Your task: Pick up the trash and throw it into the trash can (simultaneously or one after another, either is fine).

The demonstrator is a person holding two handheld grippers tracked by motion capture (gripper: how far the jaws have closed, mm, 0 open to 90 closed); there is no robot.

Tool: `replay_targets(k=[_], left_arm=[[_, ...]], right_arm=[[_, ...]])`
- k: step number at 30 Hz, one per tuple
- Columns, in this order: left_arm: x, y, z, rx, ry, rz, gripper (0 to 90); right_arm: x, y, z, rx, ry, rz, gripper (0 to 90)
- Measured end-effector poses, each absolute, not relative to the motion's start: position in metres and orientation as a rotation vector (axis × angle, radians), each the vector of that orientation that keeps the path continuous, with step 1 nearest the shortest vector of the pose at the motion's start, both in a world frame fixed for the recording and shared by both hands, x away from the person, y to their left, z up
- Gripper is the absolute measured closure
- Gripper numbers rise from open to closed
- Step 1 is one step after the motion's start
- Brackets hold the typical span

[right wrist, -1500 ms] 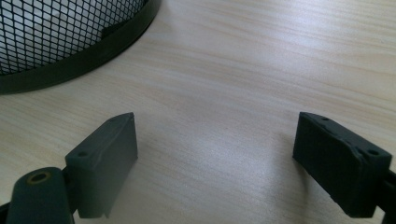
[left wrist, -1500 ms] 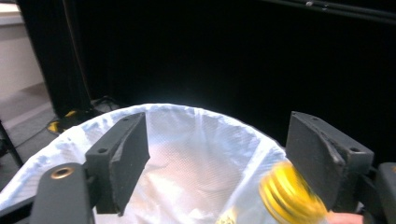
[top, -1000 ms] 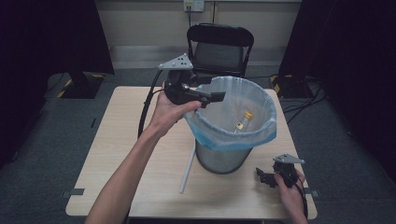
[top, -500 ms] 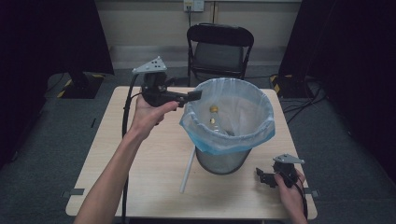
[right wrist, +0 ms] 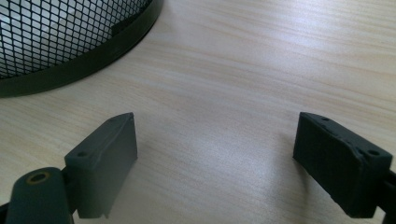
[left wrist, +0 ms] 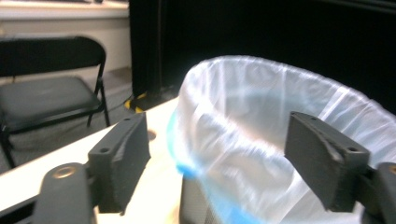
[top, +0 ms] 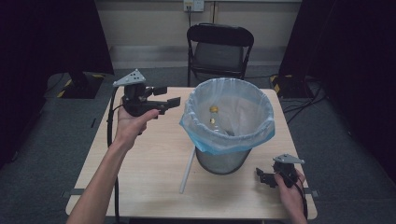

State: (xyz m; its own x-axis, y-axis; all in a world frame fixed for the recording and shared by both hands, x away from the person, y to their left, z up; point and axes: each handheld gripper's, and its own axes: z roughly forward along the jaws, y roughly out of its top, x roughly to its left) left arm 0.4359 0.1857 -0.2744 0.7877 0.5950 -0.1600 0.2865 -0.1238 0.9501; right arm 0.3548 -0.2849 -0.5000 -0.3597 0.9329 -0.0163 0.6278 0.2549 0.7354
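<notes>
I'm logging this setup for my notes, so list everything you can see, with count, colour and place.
Table: one, light wood, centre of the high view.
Bin: one, dark wire mesh, on the table right of centre.
Bin liner: one, translucent white with blue edge, folded over the bin's rim.
Bottle: one, clear with a yellow cap, inside the bin.
Stick: one, white, lying on the table by the bin's base.
Folding chair: one, black, behind the table.
Left hand-held gripper: one, black, open and empty, raised left of the bin.
Right hand-held gripper: one, black, open and empty, low over the table's right front.

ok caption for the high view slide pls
Left gripper held open beside the lined bin, a small bottle inside; right gripper rests open on the table.
</notes>
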Motion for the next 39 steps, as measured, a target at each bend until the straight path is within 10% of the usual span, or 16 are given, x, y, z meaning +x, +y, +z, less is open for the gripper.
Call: replay_targets(k=[24, 39], left_arm=[[0.399, 0.222, -0.396, 1.835, 0.876, 0.165, 26.6], [0.369, 0.17, -0.475, 2.103, 0.88, 0.15, 27.7]], right_arm=[[0.355, -0.285, -0.5, 1.419, 2.076, 0.896, 12.5], [0.355, -0.285, -0.5, 1.419, 2.076, 0.896, 12.5]])
